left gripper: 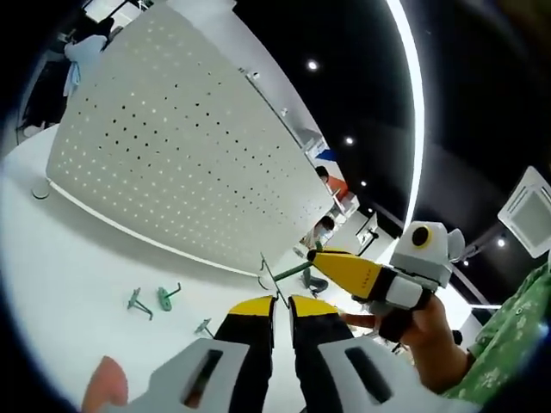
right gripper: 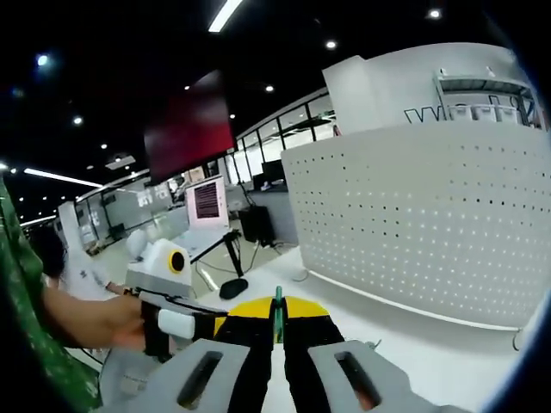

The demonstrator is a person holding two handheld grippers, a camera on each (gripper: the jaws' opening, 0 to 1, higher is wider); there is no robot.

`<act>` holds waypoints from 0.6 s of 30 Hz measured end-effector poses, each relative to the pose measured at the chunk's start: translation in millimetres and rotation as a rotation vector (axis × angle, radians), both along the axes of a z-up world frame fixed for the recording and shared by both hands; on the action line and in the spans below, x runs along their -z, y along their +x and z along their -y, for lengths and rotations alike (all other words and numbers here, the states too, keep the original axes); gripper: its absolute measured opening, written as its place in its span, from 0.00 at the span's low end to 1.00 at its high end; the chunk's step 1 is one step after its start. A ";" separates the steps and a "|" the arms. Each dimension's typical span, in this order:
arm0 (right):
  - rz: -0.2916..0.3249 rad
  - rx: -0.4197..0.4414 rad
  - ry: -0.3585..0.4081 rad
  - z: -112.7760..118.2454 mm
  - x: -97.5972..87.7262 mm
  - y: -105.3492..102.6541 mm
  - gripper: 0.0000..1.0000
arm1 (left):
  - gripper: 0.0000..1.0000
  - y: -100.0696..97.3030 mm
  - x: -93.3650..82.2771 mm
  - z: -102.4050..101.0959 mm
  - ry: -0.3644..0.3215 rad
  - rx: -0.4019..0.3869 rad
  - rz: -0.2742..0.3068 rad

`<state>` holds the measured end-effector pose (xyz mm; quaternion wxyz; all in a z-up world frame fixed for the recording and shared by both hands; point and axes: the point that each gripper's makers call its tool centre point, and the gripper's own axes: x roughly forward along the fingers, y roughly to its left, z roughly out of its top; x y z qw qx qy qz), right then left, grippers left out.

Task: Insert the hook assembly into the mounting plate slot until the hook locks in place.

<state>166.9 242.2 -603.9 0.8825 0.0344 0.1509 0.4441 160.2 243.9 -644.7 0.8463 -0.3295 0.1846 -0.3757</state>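
Observation:
The white perforated mounting plate (left gripper: 181, 146) stands upright on the white table (left gripper: 77, 284); it rises on the right in the right gripper view (right gripper: 422, 215). My right gripper (right gripper: 277, 303) is shut on a green hook (right gripper: 277, 317) that stands up between its yellow-tipped jaws. In the left gripper view the right gripper (left gripper: 317, 256) comes in from the right, its hook (left gripper: 291, 271) pointing at the plate's lower corner and a little short of it. My left gripper (left gripper: 281, 303) has its jaws together with nothing between them. It shows at the left (right gripper: 211, 325), held by a hand.
Three spare green hooks (left gripper: 138, 301) (left gripper: 168, 295) (left gripper: 204, 325) lie on the table below the plate. A person's hand (left gripper: 426, 340) and green sleeve (left gripper: 508, 344) hold the right gripper. A tripod and screen (right gripper: 209, 202) stand far behind the table.

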 end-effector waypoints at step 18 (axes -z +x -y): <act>0.037 0.015 -0.062 6.0 5.4 -11.7 0.02 | 0.04 4.2 -1.5 -4.5 0.138 -0.026 0.144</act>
